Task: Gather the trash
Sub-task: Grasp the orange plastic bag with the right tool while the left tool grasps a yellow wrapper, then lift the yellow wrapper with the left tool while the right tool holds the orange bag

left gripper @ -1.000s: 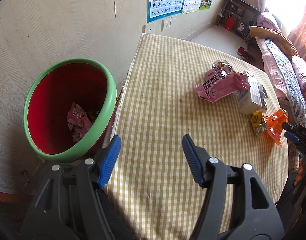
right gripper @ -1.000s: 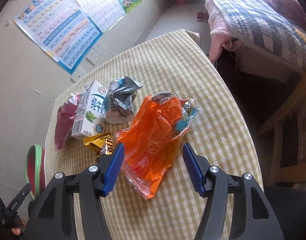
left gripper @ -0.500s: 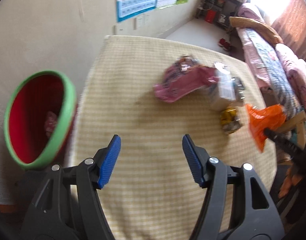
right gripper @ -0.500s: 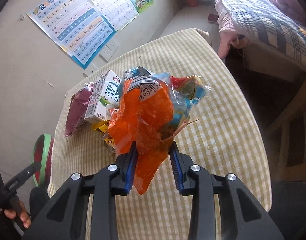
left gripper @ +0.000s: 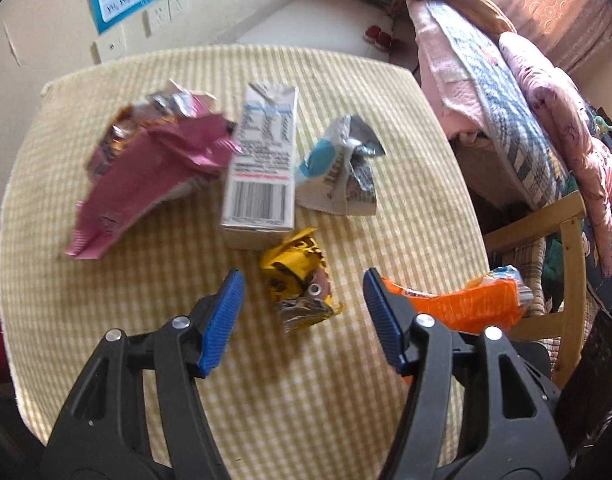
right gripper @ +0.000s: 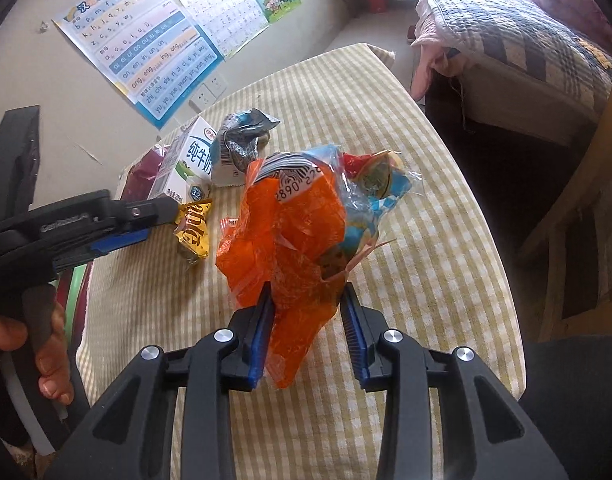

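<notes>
Left wrist view shows the left tongs (left gripper: 302, 312) pointing steeply down over the table (left gripper: 106, 320), with the crumpled yellow wrapper (left gripper: 300, 280) lying just ahead of the tips, at about twelve o'clock from the gap and a touch toward the left pad. Its long axis runs roughly from eleven to five o'clock, so it lies nearly along the line of the tongs and not across it; I judge that a small roll of the wrist would let the pads close on its narrow sides. The jaws stand about half open and are closing, with nothing pressed between them as yet. The wrapper is gold-yellow foil with dark lettering and a torn silver end nearest the tips, light and springy by the look of it. The left hand is plainly the nearer one to it.

Beyond it, at twelve o'clock, stands the milk carton (left gripper: 262, 168), touching or almost touching the wrapper's far end; the pink bag (left gripper: 146, 176) lies at ten o'clock and the silver-blue packet (left gripper: 338, 168) at one o'clock.

In the right wrist view, the right tongs (right gripper: 306, 328) are clamped on the lower part of the orange bag (right gripper: 282, 240), which is held up off the table, a clear blue-printed piece bunched with it. The left tongs appear there at nine o'clock, beside the yellow wrapper.
</notes>
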